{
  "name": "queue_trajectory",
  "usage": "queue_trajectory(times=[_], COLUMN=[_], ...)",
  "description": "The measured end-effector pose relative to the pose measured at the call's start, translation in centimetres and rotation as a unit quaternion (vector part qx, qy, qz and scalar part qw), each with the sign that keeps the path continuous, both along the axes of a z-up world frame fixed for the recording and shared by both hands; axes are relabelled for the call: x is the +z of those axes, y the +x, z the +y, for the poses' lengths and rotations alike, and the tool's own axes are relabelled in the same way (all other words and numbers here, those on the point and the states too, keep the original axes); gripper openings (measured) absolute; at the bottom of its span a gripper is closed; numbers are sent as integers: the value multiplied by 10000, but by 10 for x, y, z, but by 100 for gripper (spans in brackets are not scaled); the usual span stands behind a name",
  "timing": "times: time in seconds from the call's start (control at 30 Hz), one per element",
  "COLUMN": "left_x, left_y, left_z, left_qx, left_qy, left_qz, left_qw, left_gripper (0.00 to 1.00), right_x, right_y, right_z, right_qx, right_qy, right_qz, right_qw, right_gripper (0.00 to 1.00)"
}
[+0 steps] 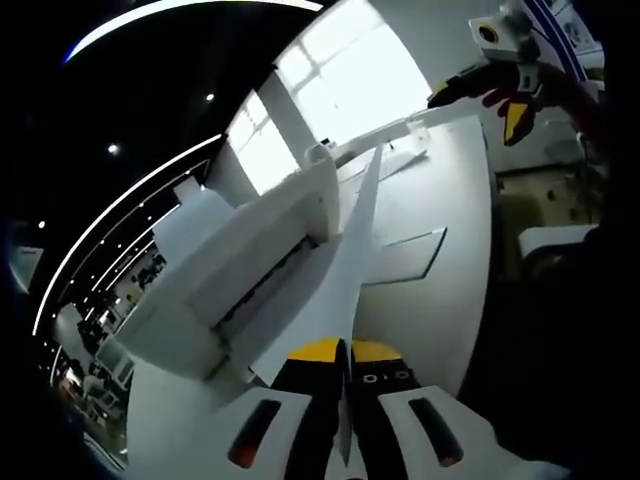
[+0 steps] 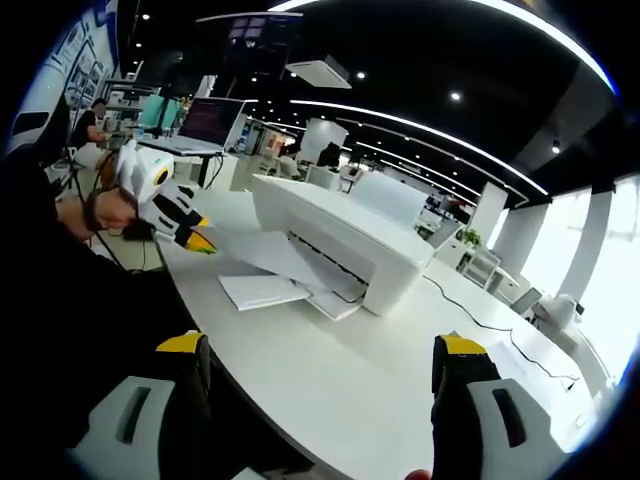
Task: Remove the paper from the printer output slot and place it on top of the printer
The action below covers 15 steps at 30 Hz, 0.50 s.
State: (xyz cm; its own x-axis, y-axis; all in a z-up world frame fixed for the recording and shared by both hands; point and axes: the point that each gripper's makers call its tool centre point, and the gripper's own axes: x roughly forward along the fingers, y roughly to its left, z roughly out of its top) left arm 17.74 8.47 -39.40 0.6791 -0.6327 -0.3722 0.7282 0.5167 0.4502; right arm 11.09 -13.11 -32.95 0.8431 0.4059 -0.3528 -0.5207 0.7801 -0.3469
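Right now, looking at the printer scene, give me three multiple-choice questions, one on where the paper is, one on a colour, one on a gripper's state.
1. Where is the paper that the left gripper holds?
A. On top of the printer
B. At the printer's output slot, over the tray
C. On the floor

2. What colour are the gripper jaw tips?
A. Yellow
B. Green
C. Blue

3. How do the right gripper's jaws stand?
A. Shut on the paper
B. Shut on a cable
C. Wide apart, holding nothing

Answers:
1. B: the sheet runs from the printer's front opening to the left gripper, not onto its top.
2. A: yellow tips show in both views.
3. C: the right gripper view shows the white table between its spread jaws.
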Motion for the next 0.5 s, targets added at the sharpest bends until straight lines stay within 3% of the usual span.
queue_trajectory(times=[0.5], left_x=[5], left_y=[0], left_z=[0], left_qx=[-7], left_qy=[-92], left_qz=[-44], left_qw=[9999], left_gripper=[6], right_x=[1], right_y=[0], right_z=[0], right_qx=[-10], right_qy=[6], right_qz=[-11], right_qw=[10000], right_gripper=[87])
